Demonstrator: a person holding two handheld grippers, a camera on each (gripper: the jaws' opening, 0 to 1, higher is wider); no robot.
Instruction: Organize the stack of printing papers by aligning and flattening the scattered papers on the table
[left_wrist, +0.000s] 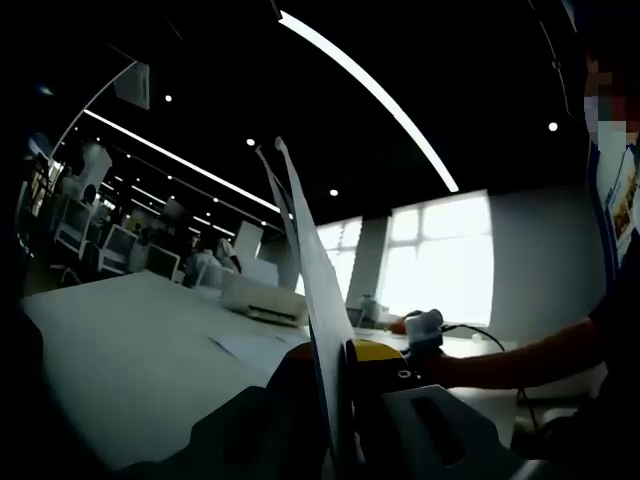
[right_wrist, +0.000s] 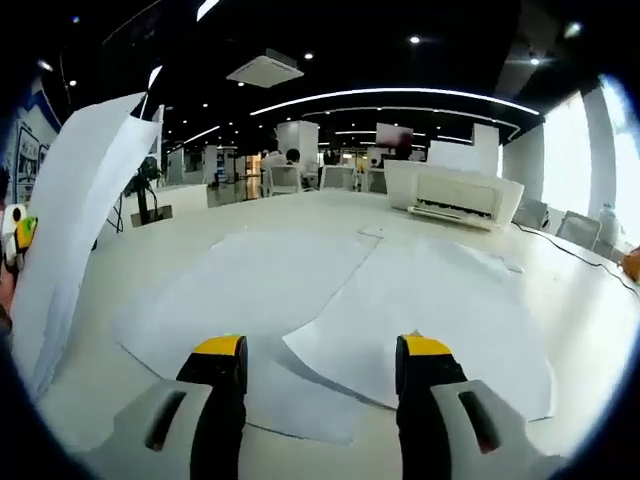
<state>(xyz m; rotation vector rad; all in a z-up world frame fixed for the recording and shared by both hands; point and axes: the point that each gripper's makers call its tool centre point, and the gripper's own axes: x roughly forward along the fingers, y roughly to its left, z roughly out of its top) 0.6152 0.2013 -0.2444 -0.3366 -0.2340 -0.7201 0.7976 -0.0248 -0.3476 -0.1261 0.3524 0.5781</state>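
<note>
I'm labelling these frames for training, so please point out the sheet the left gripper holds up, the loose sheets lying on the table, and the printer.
held sheet (left_wrist: 312, 270): left gripper view, middle of its upright edge.
loose sheets (right_wrist: 430, 300): right gripper view, middle of the nearest sheet.
printer (right_wrist: 455, 195): right gripper view, its front face.

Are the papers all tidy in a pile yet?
Not yet. No neat stack shows. In hand: the left gripper is clamped on a few sheets, held upright. Left to do: loose sheets lie spread and overlapping on the white table, and the right gripper is open above them.
</note>
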